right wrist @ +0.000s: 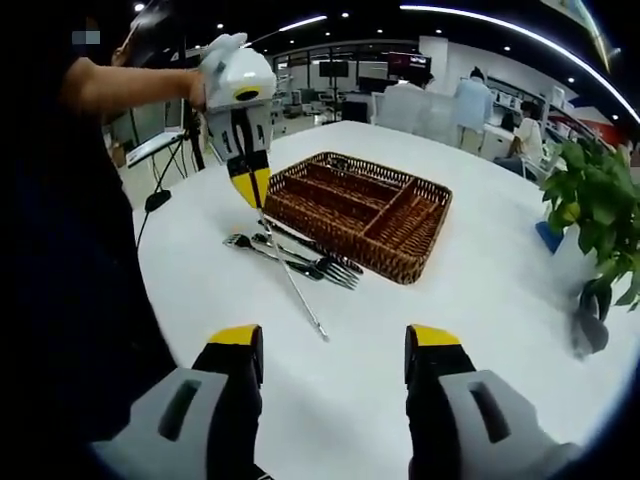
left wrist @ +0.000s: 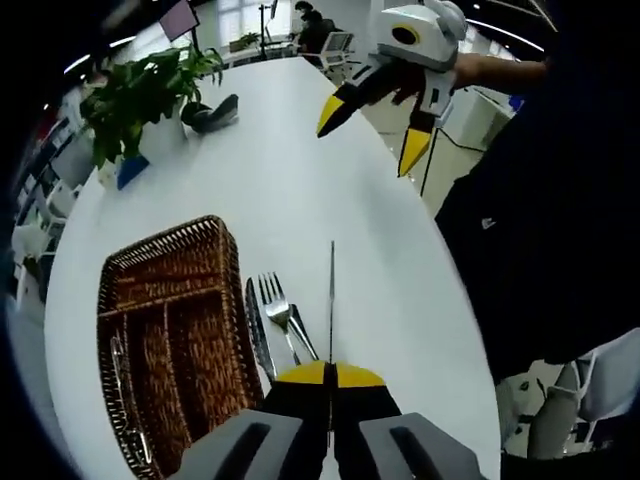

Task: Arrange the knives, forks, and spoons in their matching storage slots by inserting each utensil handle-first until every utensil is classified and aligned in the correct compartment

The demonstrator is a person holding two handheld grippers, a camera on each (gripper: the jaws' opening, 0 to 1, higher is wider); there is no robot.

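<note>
Gripping a thin steel utensil (right wrist: 293, 277) by one end, left gripper (right wrist: 248, 187) had jaws closed on it; it slanted down, far tip near the white table (right wrist: 480, 300), beside forks (right wrist: 318, 264) & wicker tray (right wrist: 410, 268). Right gripper (right wrist: 335, 350) hung wide open, w/ nothing held.

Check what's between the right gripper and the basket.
In the right gripper view, between the open right gripper and the basket lie forks and the utensil the left gripper holds.
</note>
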